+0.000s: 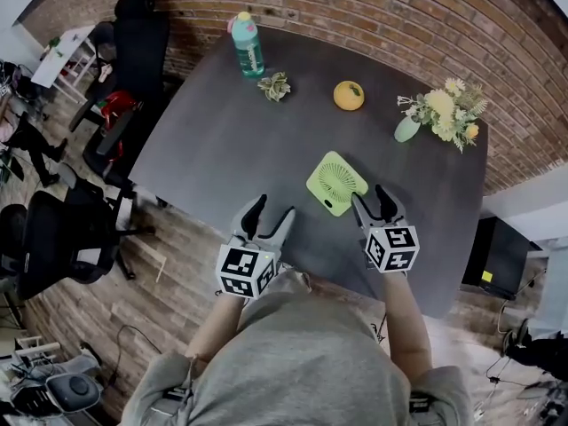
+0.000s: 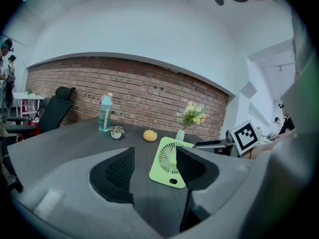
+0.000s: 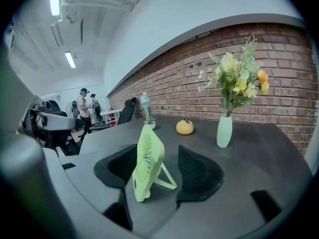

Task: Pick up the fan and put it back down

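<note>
Fan (image 1: 336, 183) stands propped on the surface (image 1: 222, 140) just ahead of the right gripper (image 1: 371, 196), whose jaws are spread and empty like those of the left gripper (image 1: 273, 207).

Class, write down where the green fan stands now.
In the head view, the fan stands on the table, right of centre, just left of the right gripper, with the orange beyond it.

No words, brand names or numbers could be read in any view; the teal bottle (image 1: 248, 47) on the bench carried a label too small to read; the left marker cube (image 1: 246, 272) and right marker cube (image 1: 392, 248) bore only black-and-white square patterns.
</note>
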The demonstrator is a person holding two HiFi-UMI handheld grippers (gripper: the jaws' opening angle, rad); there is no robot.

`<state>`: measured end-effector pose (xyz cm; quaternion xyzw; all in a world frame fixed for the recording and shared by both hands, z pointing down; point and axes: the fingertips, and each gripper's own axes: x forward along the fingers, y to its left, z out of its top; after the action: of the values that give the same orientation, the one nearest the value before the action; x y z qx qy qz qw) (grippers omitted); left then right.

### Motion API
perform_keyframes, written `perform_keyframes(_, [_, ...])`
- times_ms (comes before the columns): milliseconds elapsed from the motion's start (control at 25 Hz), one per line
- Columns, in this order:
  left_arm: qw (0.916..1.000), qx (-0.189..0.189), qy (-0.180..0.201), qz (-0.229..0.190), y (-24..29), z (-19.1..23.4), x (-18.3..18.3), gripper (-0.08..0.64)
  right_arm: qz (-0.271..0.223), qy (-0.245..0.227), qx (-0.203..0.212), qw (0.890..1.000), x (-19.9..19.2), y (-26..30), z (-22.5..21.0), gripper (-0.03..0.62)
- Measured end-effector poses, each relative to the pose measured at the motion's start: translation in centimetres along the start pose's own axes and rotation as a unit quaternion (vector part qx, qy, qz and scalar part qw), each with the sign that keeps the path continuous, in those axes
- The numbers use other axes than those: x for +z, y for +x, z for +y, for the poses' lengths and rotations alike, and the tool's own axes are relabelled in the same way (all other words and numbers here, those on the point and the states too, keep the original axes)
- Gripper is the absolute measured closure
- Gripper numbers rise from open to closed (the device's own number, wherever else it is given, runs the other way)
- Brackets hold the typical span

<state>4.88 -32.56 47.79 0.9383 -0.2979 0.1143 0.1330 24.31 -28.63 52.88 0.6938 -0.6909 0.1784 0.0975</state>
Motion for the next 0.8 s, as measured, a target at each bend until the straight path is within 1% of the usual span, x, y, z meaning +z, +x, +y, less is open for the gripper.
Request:
perform_keyframes(160, [0.9999, -0.006, 0.005, 0.011, 0.5, 0.7, -0.4, 0.307, 0.002, 0.011, -0.003, 1.000, -0.1, 1.0, -0.6, 0.344])
perform_keyframes(360, [0.9997, -0.013, 0.008, 0.020, 1.1, 1.2, -0.6, 0.308, 0.005, 0.016, -0.004, 1.000, -0.1, 1.8, -1.1, 0.394])
perform_keyframes(600, [0.9994, -0.020, 0.019, 0.022, 1.8, 1.3, -0.7, 0.308, 0.002, 0.021, 0.011, 1.000, -0.3, 2.2, -0.9, 0.426])
perform_keyframes(800, [0.9993, -0.020, 0.022, 0.022, 1.9, 1.5, -0.6, 0.308, 0.005, 0.006, 0.025, 1.000, -0.2, 2.4, -0.2, 0.482])
